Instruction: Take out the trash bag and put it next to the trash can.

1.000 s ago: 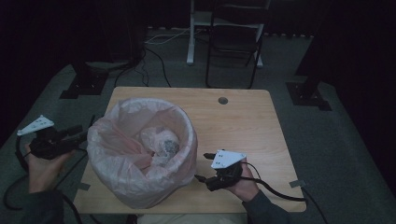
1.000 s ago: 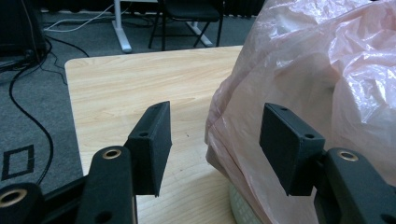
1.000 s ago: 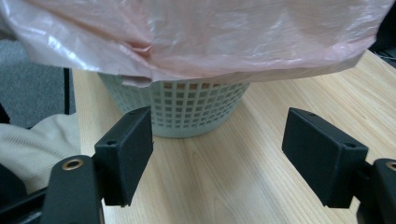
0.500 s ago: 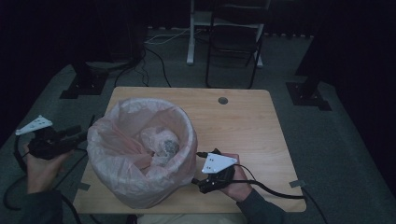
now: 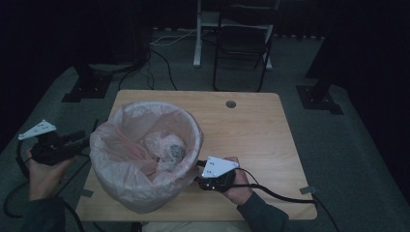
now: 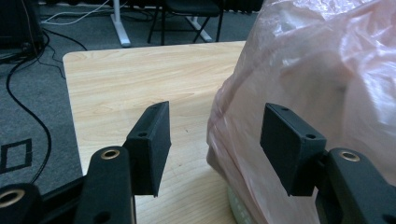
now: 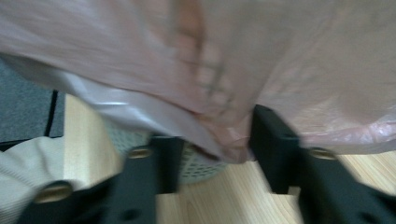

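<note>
Right gripper shifts left against thin pink plastic bag lining round mesh bin at table's near left; jaws just closing, pinching hanging edge. We keep left gripper spread wide beside bag, ready to grab.

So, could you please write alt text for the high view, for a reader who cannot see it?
A bin lined with a pink plastic bag stands on a wooden table, crumpled rubbish inside. The right claw meets the hanging edge of the bag at the bin's side, its jaws having just been closing, while the left claw hovers at the opposite side.
</note>
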A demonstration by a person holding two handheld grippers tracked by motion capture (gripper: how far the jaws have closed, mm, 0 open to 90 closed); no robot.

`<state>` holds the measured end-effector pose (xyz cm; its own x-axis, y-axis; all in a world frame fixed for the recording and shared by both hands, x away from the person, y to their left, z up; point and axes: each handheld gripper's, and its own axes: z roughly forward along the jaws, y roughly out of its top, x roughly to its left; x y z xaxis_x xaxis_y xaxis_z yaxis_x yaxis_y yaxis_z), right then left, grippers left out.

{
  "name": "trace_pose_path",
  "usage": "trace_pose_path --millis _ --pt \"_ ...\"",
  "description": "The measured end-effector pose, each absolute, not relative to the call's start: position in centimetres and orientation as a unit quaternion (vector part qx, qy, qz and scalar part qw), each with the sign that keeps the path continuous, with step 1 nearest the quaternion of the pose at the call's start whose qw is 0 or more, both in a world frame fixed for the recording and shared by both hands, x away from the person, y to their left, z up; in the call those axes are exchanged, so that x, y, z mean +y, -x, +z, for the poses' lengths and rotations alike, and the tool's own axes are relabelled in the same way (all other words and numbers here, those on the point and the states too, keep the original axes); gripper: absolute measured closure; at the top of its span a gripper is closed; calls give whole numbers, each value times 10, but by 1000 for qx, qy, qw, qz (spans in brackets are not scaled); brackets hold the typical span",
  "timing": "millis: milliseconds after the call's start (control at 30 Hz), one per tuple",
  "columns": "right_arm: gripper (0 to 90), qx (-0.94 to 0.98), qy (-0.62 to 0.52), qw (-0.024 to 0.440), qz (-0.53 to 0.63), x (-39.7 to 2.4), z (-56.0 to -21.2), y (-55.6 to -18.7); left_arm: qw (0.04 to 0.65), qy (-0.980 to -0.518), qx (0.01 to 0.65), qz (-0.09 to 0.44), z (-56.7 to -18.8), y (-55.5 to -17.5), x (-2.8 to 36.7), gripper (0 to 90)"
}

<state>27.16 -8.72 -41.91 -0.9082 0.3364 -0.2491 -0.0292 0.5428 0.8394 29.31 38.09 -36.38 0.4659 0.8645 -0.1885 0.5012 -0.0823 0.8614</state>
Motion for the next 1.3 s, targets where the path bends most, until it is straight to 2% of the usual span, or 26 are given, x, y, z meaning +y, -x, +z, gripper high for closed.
trace_pose_path --millis 67,100,200,700,1300 --pt "771 854 -88 198 474 -88 -417 -269 477 -711 481 190 -364 -293 381 430" --pt "814 853 -87 197 475 -89 -416 -270 477 -711 480 190 -364 -293 381 430" --pt "871 850 -102 184 483 -96 -408 -272 477 -710 481 191 -363 -292 381 430" --pt "873 793 -136 179 566 -140 -353 -279 481 -704 483 199 -358 -288 384 430" --pt "870 766 -105 198 602 -128 -296 -282 500 -687 484 212 -343 -276 392 432"
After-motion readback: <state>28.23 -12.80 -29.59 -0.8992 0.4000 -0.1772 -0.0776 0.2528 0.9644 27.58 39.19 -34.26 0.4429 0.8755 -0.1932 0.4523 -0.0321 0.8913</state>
